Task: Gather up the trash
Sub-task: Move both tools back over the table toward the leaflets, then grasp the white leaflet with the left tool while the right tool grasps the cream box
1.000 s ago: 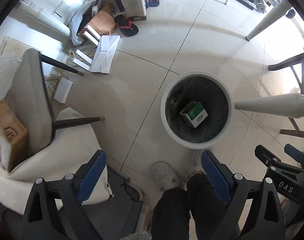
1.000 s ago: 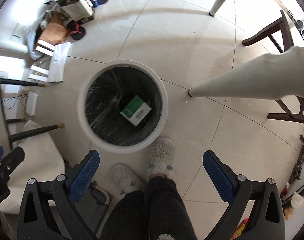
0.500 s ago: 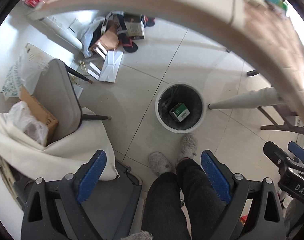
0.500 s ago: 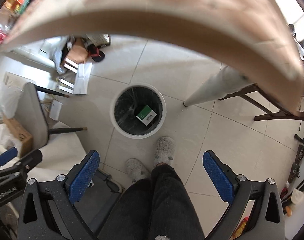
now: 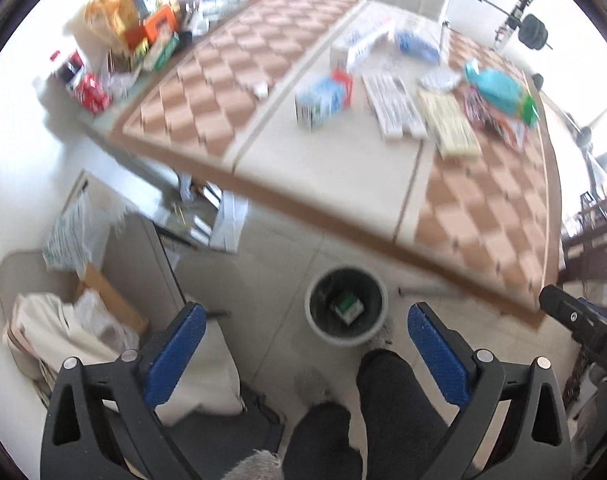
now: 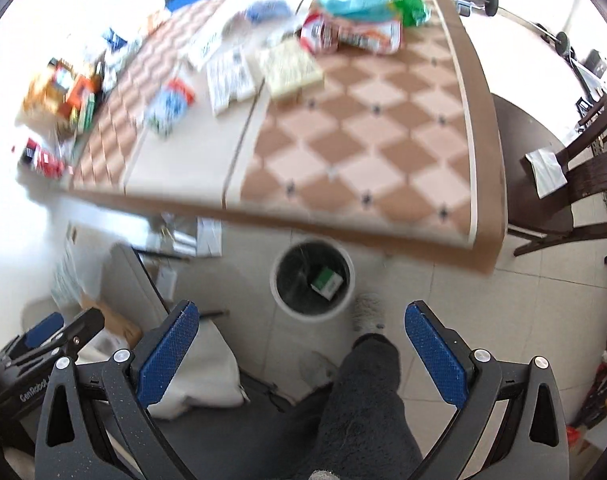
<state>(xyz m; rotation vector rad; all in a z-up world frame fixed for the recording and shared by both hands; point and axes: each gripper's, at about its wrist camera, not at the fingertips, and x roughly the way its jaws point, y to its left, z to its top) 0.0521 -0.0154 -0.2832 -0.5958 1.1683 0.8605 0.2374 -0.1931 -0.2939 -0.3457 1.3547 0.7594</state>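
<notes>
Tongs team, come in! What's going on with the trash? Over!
Left tongs opening, empty; right tongs open, empty. Green box in bin. More litter on table. Nothing blocking.

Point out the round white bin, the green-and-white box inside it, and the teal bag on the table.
Round white bin [image 6: 345, 294]: right wrist view, right rim.
Green-and-white box [image 6: 326, 282]: right wrist view, top face.
Teal bag [image 5: 497, 90]: left wrist view, middle.

One white waste bin [image 5: 345, 312] on the floor, holding one green-and-white box [image 5: 347, 307]. One checked table [image 6: 363, 152]. Two grippers: the left gripper [image 5: 305, 354] and the right gripper [image 6: 301, 350], each with two blue-padded fingers. One dark wooden chair [image 6: 575, 184]. One grey chair [image 5: 143, 264]. Two slippered feet, seen in the right wrist view. The small items on the table are too blurred to count.
</notes>
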